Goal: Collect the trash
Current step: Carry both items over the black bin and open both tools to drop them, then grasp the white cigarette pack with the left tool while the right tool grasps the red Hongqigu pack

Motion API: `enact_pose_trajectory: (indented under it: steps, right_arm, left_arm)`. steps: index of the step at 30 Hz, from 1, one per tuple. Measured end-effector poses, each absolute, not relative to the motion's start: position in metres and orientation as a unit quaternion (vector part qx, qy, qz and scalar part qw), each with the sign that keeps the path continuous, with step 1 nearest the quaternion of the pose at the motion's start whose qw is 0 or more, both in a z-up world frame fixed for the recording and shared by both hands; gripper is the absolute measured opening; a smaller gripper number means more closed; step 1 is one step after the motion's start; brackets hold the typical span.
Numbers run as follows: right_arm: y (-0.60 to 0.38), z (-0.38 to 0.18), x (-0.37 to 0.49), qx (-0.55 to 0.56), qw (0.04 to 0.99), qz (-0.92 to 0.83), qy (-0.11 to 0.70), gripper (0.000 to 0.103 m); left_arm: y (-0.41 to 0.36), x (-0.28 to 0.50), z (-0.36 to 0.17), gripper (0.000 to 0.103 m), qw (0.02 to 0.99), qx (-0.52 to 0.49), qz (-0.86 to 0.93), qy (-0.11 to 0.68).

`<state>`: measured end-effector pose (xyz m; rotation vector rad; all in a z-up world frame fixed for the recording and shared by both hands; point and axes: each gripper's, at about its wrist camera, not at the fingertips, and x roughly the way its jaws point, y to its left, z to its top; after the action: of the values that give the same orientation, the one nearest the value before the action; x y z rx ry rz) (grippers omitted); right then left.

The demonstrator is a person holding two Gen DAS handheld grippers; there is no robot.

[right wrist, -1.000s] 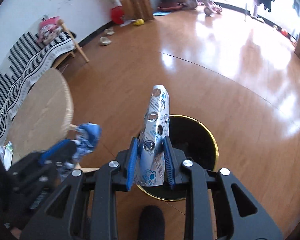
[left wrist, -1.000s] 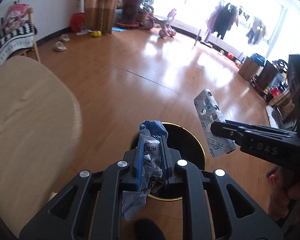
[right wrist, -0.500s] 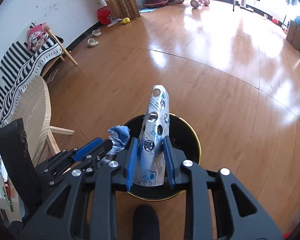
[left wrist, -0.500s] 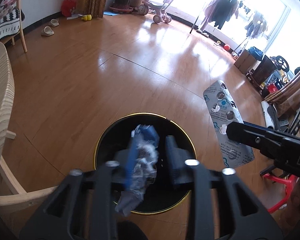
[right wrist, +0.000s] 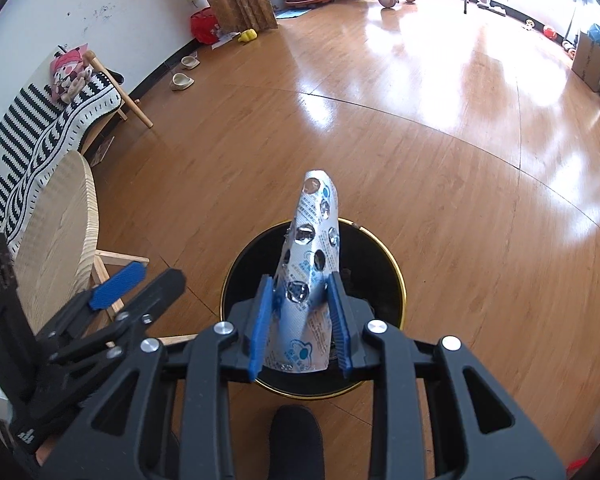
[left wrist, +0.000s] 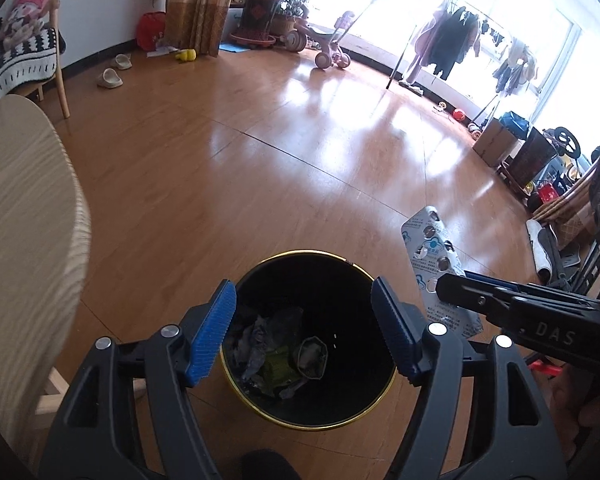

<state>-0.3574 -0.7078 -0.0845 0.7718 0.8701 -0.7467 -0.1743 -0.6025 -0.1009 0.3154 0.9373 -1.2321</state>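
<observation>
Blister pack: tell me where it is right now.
The blister pack is clamped upright in the right gripper, above the black bin; the left wrist view shows it right of the bin's rim.

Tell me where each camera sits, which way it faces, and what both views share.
Left wrist: rides the left claw, looking forward and down between its open blue pads into the black bin holding crumpled trash; the right claw enters from the right.
Right wrist: rides the right claw, looking down over the bin; it grips the empty pill blister pack, and the left claw shows at left.
Shared: bin, blister pack, round wooden table, wooden floor.
</observation>
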Motion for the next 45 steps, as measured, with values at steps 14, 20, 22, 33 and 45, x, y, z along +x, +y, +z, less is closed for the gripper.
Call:
enact_pose_trajectory:
  steps: [14, 20, 22, 33, 45]
  right_arm:
    - [-0.639, -0.041, -0.271, 0.298, 0.821, -0.296, 0.387, 0.074]
    - [-0.566, -0.018, -0.190, 0.251, 0.855, -0.221, 0.397, 0.075]
    - [-0.530, -0.008, -0.158, 0.230, 0.867, -0.189, 0.400, 0.075]
    - [-0.329, 0.012, -0.019, 0.144, 0.893, 0.003, 0.426, 0.076]
    - [-0.183, -0.036, 0.042, 0.001, 0.869, 0.116, 0.481, 0.076]
  left_arm:
    - [-0.477, -0.105, -0.021, 0.092, 0.784, 0.129, -0.487, 0.362]
    - [-0.378, -0.052, 0.002, 0.092, 0.835, 0.118, -0.403, 0.356]
    - [-0.337, -0.033, 0.010, 0.092, 0.851, 0.112, -0.372, 0.354]
    - [-0.113, 0.041, 0.005, 0.092, 0.902, 0.076, -0.157, 0.395]
    - [0.004, 0.050, -0.021, 0.092, 0.890, 0.026, -0.075, 0.448]
